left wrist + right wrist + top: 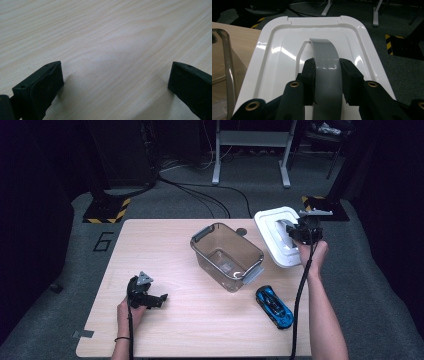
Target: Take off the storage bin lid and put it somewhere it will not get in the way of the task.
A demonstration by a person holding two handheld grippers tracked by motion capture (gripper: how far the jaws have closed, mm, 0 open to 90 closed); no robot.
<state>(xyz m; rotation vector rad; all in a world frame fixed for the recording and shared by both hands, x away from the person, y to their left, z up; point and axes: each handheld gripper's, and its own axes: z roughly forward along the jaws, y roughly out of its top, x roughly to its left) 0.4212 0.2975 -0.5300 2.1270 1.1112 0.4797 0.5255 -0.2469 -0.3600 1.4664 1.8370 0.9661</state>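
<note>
Right gripper view: the right gripper [327,75] has its jaws clamped on the grey handle [327,60] of the white lid [272,57], one pad on each side of the arched strap, with the lid spreading out ahead of and below the jaws. The lid hangs at the table's far right edge, partly over the floor. To do this step well, the grip should stay centred on the handle so the lid hangs level, and the lid should be squared to the box [227,255] before it comes down on the rim. The box stands open and empty to the left of the jaws, its grey latches [253,276] turned out; they could catch the lid's edge. A blue car [274,306] lies near the box, behind the jaws and apart from them. High view: the left gripper [161,298] rests on the table [165,325], well apart from the box; its jaws stand apart with nothing between them.
</note>
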